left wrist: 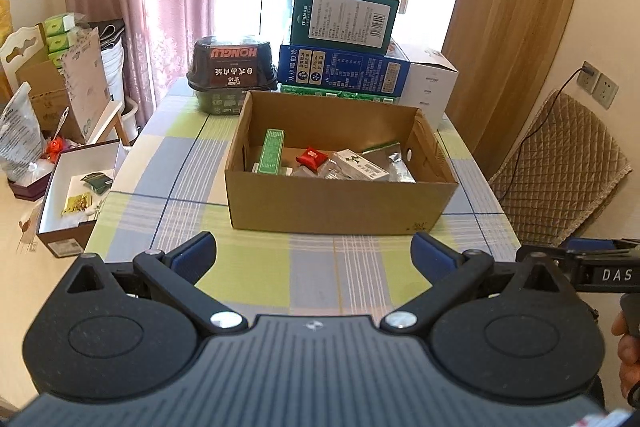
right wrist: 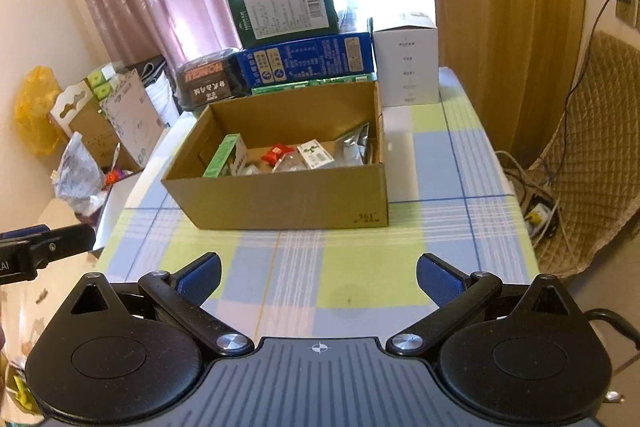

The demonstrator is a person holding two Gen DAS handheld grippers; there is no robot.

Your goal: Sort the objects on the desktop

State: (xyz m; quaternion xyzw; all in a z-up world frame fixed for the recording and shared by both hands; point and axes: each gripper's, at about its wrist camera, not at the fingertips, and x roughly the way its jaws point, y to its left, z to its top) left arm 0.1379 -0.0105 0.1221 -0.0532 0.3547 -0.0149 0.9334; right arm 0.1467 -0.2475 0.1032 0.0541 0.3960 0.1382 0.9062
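Observation:
An open cardboard box [left wrist: 340, 203] [right wrist: 288, 203] stands on the checked tablecloth [left wrist: 320, 267] [right wrist: 360, 279]. Inside it lie a green carton [left wrist: 272, 151] [right wrist: 222, 155], a red packet [left wrist: 312, 158] [right wrist: 276, 151], a white-and-green pack [left wrist: 360, 165] [right wrist: 316, 154] and a silver pouch [left wrist: 394, 163] [right wrist: 354, 145]. My left gripper [left wrist: 314, 253] is open and holds nothing, hovering over the cloth in front of the box. My right gripper [right wrist: 318, 275] is also open with nothing in it, a little short of the box's near wall.
Behind the box are stacked a dark green box [left wrist: 344, 19] [right wrist: 286, 11], a blue carton [left wrist: 344, 71] [right wrist: 308, 61], a white box [left wrist: 430, 83] [right wrist: 408, 63] and a black HONGLU tub [left wrist: 232, 67] [right wrist: 208, 79]. A white tray [left wrist: 76, 195] sits left of the table, a quilted chair [left wrist: 560, 167] right.

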